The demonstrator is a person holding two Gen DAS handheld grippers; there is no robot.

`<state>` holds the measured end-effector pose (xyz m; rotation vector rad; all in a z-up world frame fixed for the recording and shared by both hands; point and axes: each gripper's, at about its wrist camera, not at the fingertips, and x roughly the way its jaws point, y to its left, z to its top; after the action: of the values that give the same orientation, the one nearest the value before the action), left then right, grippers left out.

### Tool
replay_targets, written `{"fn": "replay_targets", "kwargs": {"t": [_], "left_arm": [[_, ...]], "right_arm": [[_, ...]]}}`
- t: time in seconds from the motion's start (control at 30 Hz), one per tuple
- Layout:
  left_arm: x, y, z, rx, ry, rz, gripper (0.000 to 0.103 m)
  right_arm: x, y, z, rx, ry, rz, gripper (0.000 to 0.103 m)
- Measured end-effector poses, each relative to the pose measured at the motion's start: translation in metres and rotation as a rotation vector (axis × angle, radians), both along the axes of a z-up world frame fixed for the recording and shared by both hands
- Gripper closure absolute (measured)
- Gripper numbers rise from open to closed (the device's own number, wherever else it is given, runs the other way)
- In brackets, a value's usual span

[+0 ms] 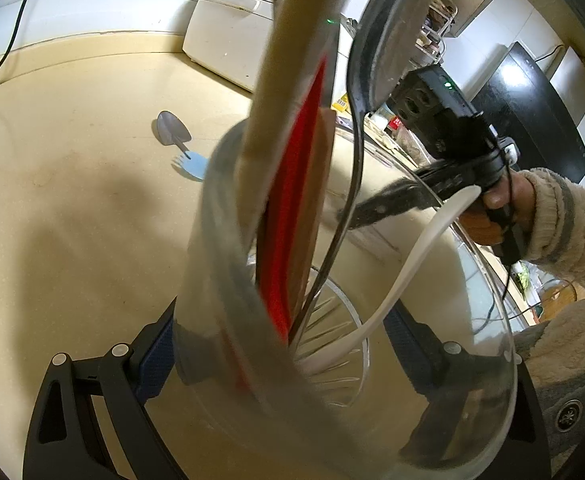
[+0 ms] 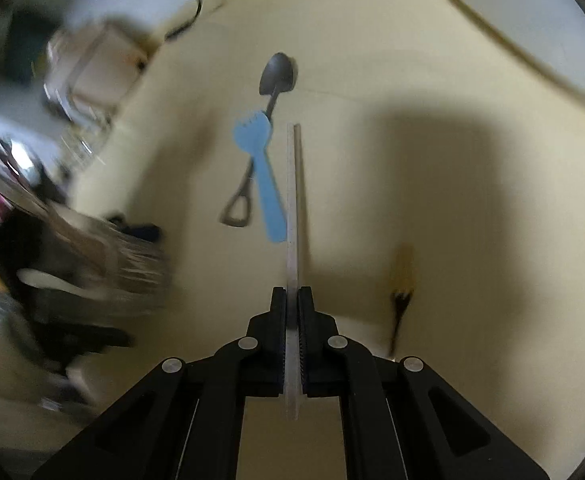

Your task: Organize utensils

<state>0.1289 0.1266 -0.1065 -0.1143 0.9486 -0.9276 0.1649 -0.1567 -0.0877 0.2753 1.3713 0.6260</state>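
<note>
My left gripper [image 1: 282, 350] is shut on a clear jar [image 1: 432, 420], blue pads [image 1: 156, 360] against both its sides. In the jar stand a wooden spatula [image 1: 284, 64], a red spatula [image 1: 292, 208], a black ladle [image 1: 392, 28] and a white spoon [image 1: 412, 248]. My right gripper [image 2: 292, 296] is shut on a thin pale stick [image 2: 291, 200] that points away over the counter. Just left of the stick lie a blue fork [image 2: 266, 184] and a grey shovel-shaped spoon [image 2: 278, 76]. In the left wrist view the right gripper [image 1: 356, 214] hovers beside the jar's rim.
A wooden-handled tool [image 2: 402, 276] lies right of the stick on the beige counter [image 2: 452, 200]. A white appliance [image 1: 228, 28] stands at the back, a black appliance [image 1: 532, 112] at the right. A hand in a fuzzy sleeve [image 1: 564, 216] holds the right gripper.
</note>
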Motion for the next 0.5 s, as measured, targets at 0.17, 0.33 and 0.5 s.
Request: {"fn": "replay_targets", "kwargs": {"t": [0.17, 0.33, 0.5], "left_arm": [[0.000, -0.001, 0.001, 0.001, 0.000, 0.000, 0.008], [0.000, -0.001, 0.001, 0.000, 0.000, 0.000, 0.008], [0.000, -0.001, 0.000, 0.001, 0.000, 0.000, 0.008]], "right_arm": [[-0.019, -0.013, 0.022, 0.231, 0.025, -0.080, 0.098], [-0.037, -0.002, 0.067, 0.308, -0.108, -0.019, 0.098], [-0.044, 0.024, 0.097, 0.346, -0.192, 0.065, 0.098]]}}
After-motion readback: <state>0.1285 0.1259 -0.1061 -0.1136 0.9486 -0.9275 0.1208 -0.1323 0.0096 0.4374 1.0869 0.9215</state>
